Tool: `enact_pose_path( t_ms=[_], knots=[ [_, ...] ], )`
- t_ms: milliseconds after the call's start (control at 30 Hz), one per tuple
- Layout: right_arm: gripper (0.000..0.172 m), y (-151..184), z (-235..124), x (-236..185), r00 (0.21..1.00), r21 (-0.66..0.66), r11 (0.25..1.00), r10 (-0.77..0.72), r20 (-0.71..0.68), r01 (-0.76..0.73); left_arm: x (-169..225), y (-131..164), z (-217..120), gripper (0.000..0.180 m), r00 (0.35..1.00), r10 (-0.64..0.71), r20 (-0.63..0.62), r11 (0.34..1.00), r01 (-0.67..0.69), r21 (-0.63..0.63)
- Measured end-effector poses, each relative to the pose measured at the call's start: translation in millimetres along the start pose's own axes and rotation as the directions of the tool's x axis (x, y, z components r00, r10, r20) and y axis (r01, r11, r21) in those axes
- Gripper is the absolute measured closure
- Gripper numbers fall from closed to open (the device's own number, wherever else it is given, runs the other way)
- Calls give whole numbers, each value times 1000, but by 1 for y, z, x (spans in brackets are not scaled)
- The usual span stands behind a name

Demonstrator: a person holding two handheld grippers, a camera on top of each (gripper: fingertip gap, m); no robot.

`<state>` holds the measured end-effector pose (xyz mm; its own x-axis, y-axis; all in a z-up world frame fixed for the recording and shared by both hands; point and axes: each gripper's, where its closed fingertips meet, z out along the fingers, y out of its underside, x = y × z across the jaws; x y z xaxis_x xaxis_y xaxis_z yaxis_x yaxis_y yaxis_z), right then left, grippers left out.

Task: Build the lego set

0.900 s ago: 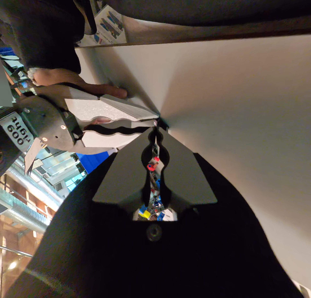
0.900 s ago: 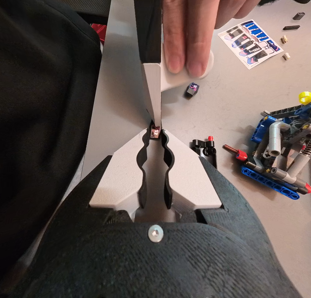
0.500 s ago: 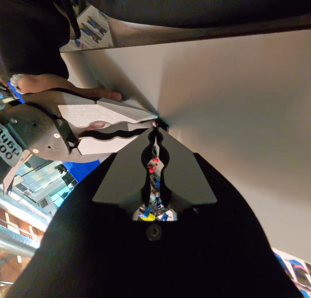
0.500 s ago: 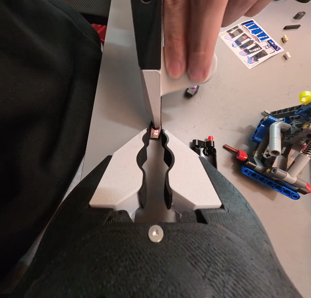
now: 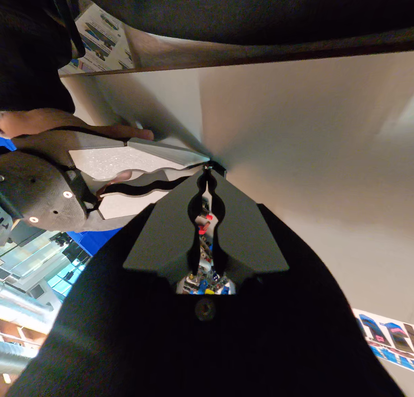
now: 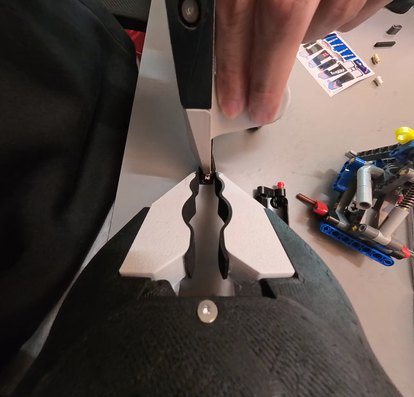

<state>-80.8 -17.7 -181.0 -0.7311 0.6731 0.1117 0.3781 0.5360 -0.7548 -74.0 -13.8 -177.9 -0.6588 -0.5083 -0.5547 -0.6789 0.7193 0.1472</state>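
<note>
Black piece: a small black block with a printed sticker face point(image 6: 206, 178) sits pinched between the tips of the right gripper point(image 6: 207, 178), both black pads pressed on its sides, above the near edge of the grey table point(image 6: 291, 157)
Right gripper: white fingers point(image 6: 251, 229) with wavy black pads, held narrowly apart by the width of the piece
Left gripper: comes down from above in the right wrist view, its tips point(image 6: 207, 162) closed together and touching the top of the black piece at the sticker; whether it pinches the sticker edge cannot be told
Left view: the left gripper point(image 5: 207, 169) shows dark, its pads meeting at the tip, with the right gripper point(image 5: 201, 162) reaching in from the left
Change: compared with a second ago both grippers keep the same pose on the piece; the hand point(image 6: 257, 56) on the left gripper has come lower and now nearly hides the small dark block behind it point(image 6: 254, 128)
Near parts: a black connector with a red pin point(image 6: 272, 197) lies just right of the right gripper
Farther parts: a half-built blue and grey brick assembly point(image 6: 369, 206) with a yellow ring point(image 6: 404, 135)
Containers: cannot tell of any
Printed matter: a sticker sheet point(image 6: 336, 63) in blue, black and pink lies far right, with small loose pins point(image 6: 378, 81) beside it
</note>
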Motion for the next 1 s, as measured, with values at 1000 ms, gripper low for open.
enact_pose_path(
  t_ms=[1000],
  knots=[
    [160,0,1,1,1000,-3,1000,8,0,-8,5,3,-3,180,997,29,-67,996,-34,-80]
  ],
)
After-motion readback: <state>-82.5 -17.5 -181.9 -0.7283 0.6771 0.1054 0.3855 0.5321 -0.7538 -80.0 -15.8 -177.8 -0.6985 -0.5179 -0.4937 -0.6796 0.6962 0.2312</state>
